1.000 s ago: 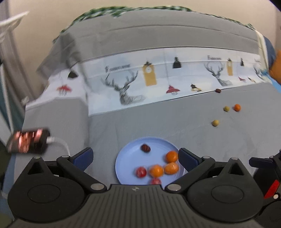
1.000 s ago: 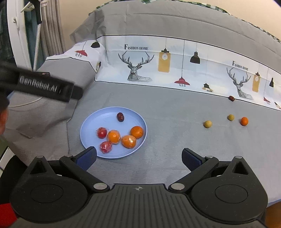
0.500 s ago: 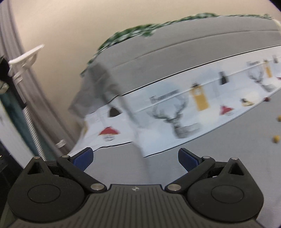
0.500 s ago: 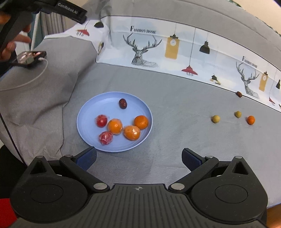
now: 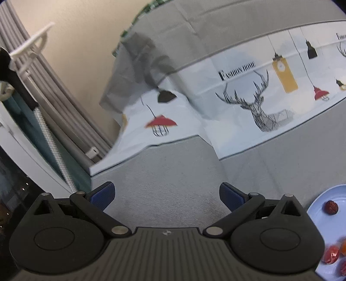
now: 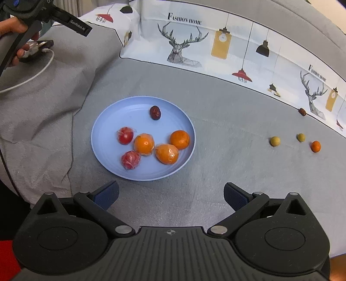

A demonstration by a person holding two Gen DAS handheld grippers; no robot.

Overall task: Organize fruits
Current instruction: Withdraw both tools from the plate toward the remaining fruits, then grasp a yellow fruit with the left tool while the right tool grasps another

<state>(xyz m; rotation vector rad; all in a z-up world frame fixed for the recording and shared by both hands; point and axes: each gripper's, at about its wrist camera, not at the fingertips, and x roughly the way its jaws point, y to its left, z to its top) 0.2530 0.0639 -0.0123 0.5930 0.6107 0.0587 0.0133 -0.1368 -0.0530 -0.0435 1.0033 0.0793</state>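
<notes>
A light blue plate (image 6: 101, 121) lies on the grey bedspread and holds three oranges (image 6: 143, 143), two wrapped red fruits (image 6: 125, 135) and a dark date (image 6: 155, 112). To its right on the cloth lie two yellow-green fruits (image 6: 275, 141), a small orange (image 6: 315, 146) and another date (image 6: 302, 111). My right gripper (image 6: 170, 196) is open and empty, just in front of the plate. My left gripper (image 5: 166, 194) is open and empty over bare cloth, with the plate's edge (image 5: 317, 201) at its lower right. The left gripper also shows at the top left of the right wrist view (image 6: 71, 20).
A phone (image 6: 36, 48) with a white cable (image 6: 32, 77) lies on the cloth at the left, under the left hand. A printed deer-pattern sheet (image 6: 194, 47) runs along the back. A curtain and window frame (image 5: 32, 112) stand at the left of the bed.
My left gripper swung left and away from the plate, now facing the bed's left end. My right gripper moved closer to the plate and a little lower. Both stayed open.
</notes>
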